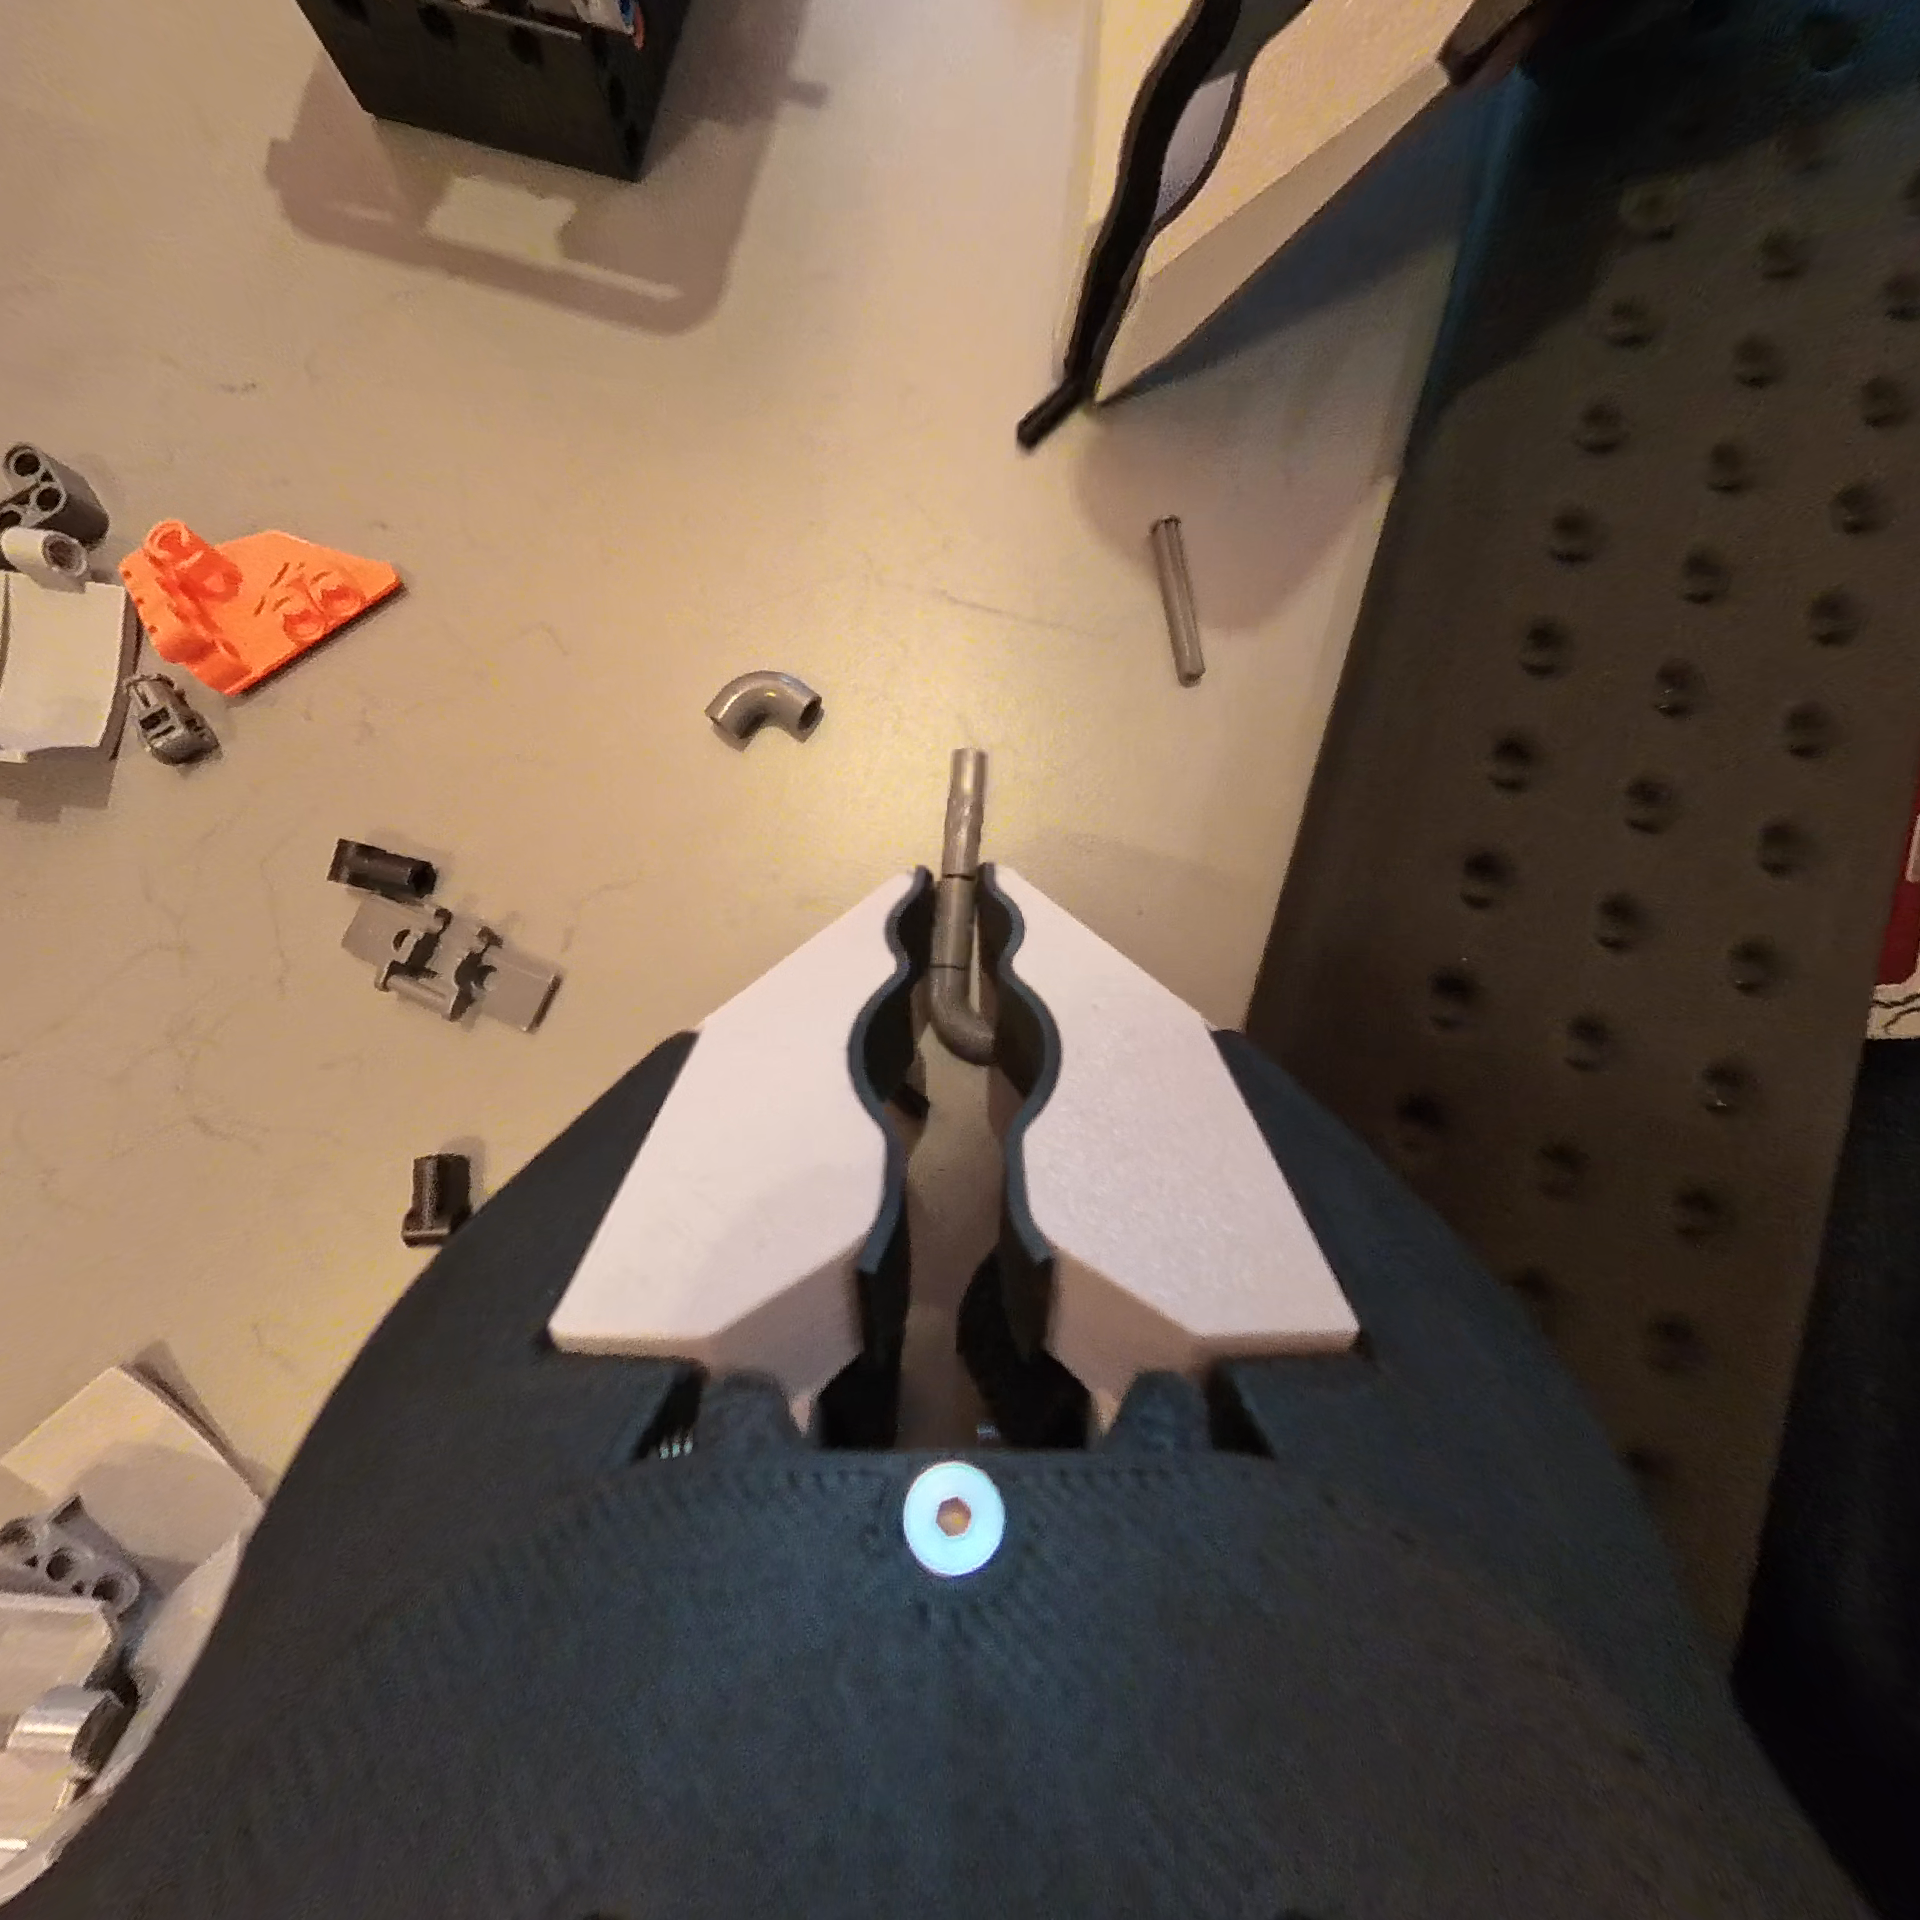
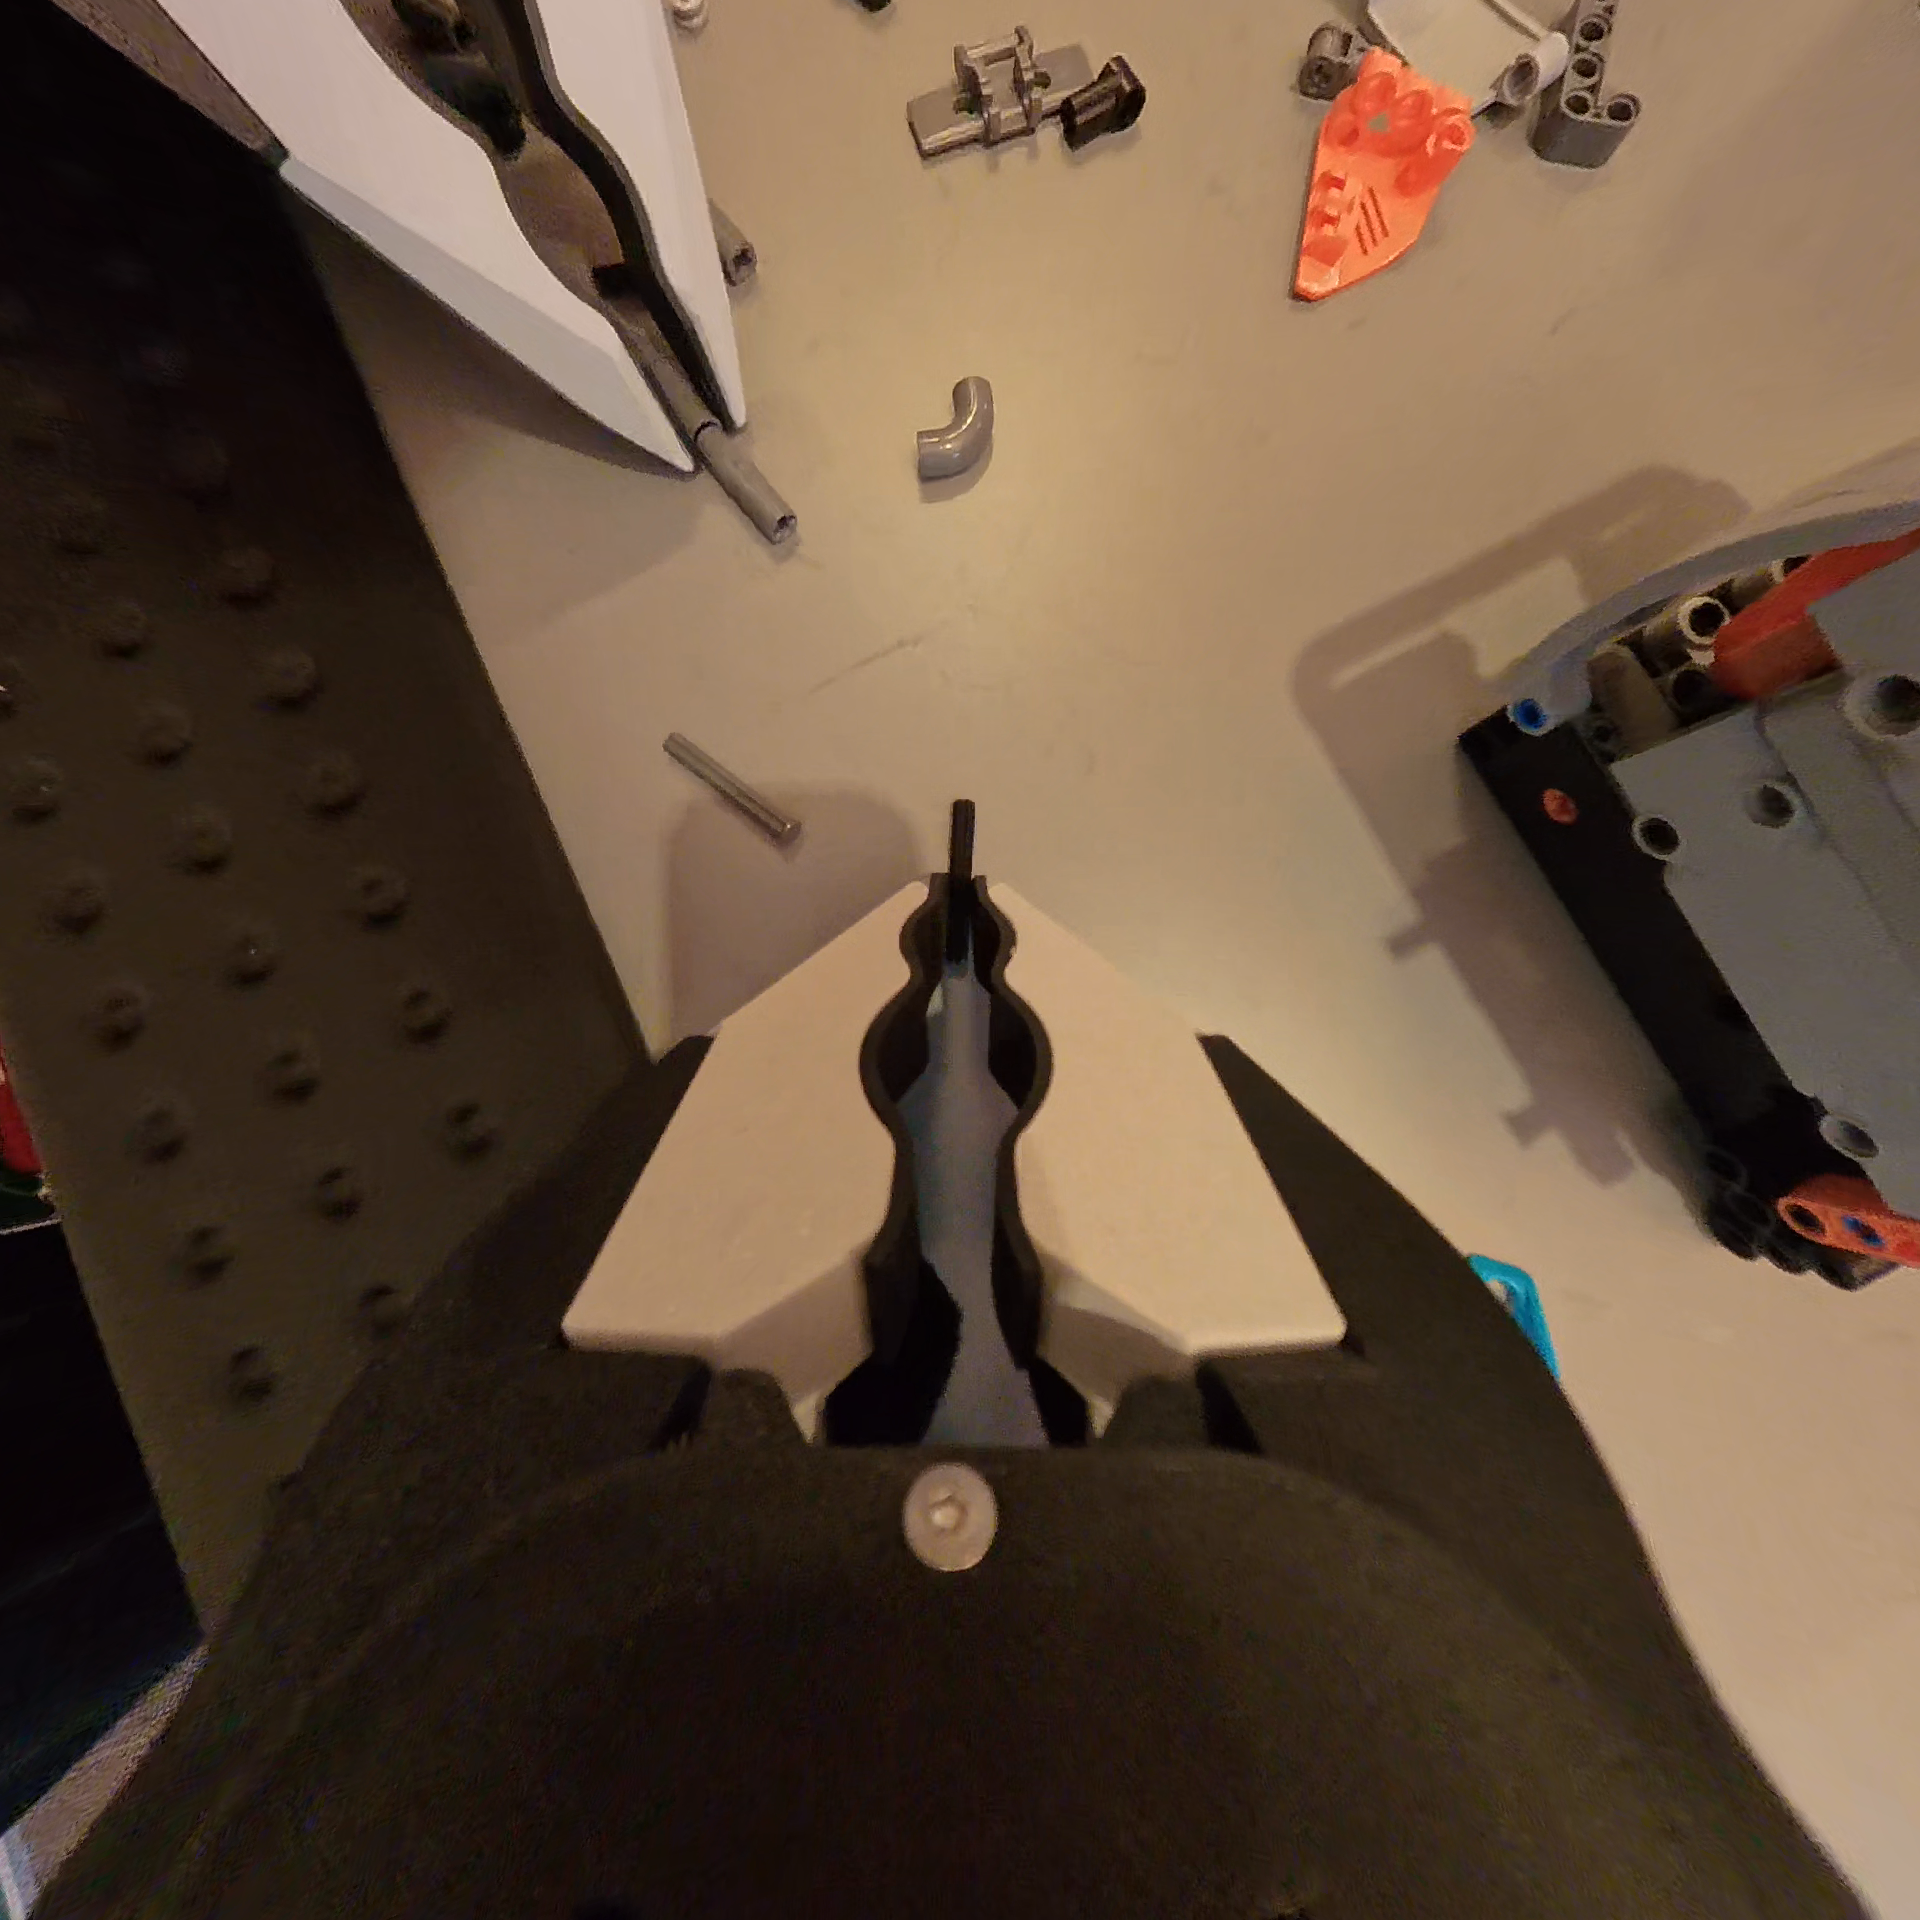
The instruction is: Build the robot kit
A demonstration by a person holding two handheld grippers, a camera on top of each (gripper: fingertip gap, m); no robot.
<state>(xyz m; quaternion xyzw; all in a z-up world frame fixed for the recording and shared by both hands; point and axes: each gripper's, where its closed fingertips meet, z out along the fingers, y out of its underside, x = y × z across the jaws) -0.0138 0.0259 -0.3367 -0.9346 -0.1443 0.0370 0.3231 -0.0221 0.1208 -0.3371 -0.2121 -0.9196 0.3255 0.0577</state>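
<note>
While my left tongs (image 1: 961, 883) pinched a grey tube (image 1: 964, 810) and my right (image 2: 961, 894) a black pin (image 2: 961, 842), a loose elbow (image 1: 766, 709) lay mid-table (image 1: 623, 468), unjoined.

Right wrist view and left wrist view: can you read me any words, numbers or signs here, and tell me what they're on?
Orange panel: a dark printed mark beside stripes near its narrow end; its wording I leave out.
Same panel, left wrist view: marks too blurred to read.
Left tongs, right tongs, grey elbow tube, block model: no writing visible.
</note>
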